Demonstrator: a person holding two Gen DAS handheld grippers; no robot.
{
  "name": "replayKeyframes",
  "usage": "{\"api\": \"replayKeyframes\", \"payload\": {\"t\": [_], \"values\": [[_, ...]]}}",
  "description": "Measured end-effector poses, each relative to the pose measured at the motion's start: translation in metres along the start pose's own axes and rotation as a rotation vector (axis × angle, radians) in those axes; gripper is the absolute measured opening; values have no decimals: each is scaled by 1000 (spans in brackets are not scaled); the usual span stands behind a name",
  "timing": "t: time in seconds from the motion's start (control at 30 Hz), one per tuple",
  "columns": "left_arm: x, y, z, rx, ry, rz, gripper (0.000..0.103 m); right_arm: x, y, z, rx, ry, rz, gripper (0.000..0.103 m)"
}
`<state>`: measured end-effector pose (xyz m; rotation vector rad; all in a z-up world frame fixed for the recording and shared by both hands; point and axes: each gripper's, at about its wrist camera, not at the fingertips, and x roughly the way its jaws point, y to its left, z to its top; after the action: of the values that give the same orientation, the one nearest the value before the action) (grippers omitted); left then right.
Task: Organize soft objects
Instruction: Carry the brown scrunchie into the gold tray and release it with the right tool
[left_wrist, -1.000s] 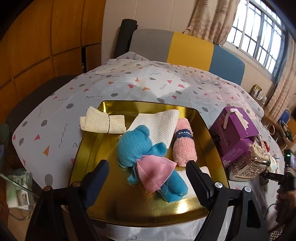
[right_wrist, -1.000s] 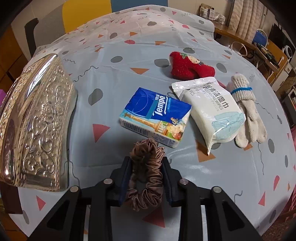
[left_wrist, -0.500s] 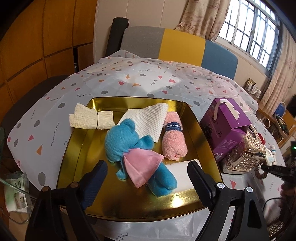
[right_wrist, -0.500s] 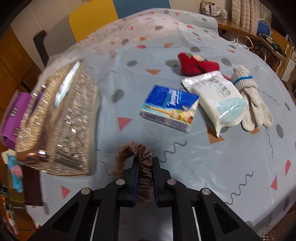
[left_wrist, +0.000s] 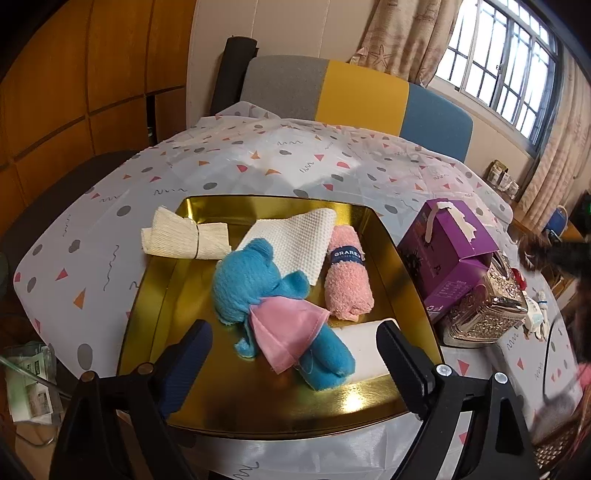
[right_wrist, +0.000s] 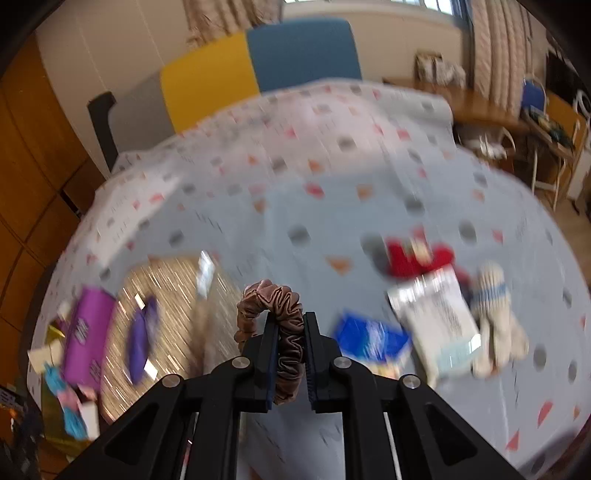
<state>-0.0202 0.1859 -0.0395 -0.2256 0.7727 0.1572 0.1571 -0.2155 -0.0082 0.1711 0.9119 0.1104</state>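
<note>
Lifted off the surface (right_wrist: 369, 206) since a second ago, the brown satin scrunchie (right_wrist: 275, 314) now hangs pinched upright in the clenched right tongs (right_wrist: 289, 356) at lower centre, likely bound for the gold tray (left_wrist: 155, 295). Left tongs (left_wrist: 291, 354), spread and empty, hover over the tray's blue plush bear (left_wrist: 258, 288) and rolled pink towel (left_wrist: 347, 277).

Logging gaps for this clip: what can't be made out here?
- Right wrist view: motion blur smears print on the blue pack and white pouch.
- Left wrist view: white block partly hidden behind the blue plush.
- Left wrist view: right hand-held gripper blurred, cut off by the edge.
</note>
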Motion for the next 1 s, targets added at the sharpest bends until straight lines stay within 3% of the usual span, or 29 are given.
{"api": "replayKeyframes", "payload": {"t": [0.2,0.37,0.47,0.67,0.83,1.0], "values": [[-3,7,-1,-7,-4,20,91,-21,82,50,-115,-113,127,11],[-4,17,-4,-22,2,35,93,-40,171,43,-263,-137,298,11],[-4,23,-5,-36,3,42,94,-39,212,23,-345,-103,378,11],[-8,44,-4,-86,-10,73,94,-20,277,-32,-509,28,459,11],[-10,62,-6,-124,-12,104,94,5,303,-73,-573,134,449,11],[-12,67,-7,-132,-14,113,94,31,306,-100,-589,212,395,18]]}}
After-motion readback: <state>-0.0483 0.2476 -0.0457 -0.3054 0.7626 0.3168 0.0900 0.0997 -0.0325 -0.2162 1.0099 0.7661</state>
